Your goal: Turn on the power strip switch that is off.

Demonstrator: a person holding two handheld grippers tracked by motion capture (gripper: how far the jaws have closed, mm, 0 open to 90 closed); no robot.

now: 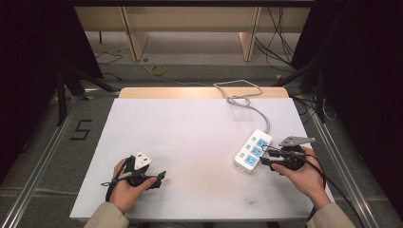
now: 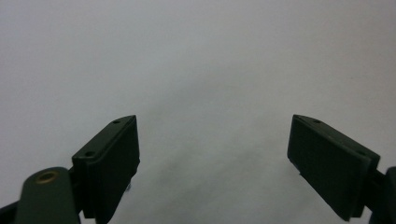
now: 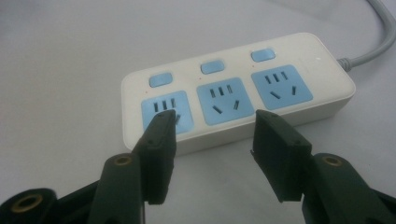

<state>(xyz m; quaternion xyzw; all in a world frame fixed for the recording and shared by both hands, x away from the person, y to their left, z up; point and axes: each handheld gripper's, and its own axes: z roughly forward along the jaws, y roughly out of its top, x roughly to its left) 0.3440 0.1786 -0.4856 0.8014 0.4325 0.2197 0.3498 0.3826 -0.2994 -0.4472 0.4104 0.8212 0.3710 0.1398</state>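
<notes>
- The white plastic power strip with three blue sockets (image 1: 253, 150) lay flat on the white worktop (image 1: 190, 142), near its right edge, nothing plugged in.
- The right hand-held gripper (image 3: 212, 123) sat just beside it, jaws spread and empty, so I'd guess the grab hadn't happened yet.
- The left hand-held gripper (image 2: 212, 140) was spread too, over bare worktop.

One power strip (image 1: 253, 151), three sockets, two grippers

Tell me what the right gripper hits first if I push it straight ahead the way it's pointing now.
Most likely the white power strip: the right gripper, jaws open, points at its long side, near the left and middle sockets. How much gap remains is hard to judge.
</notes>
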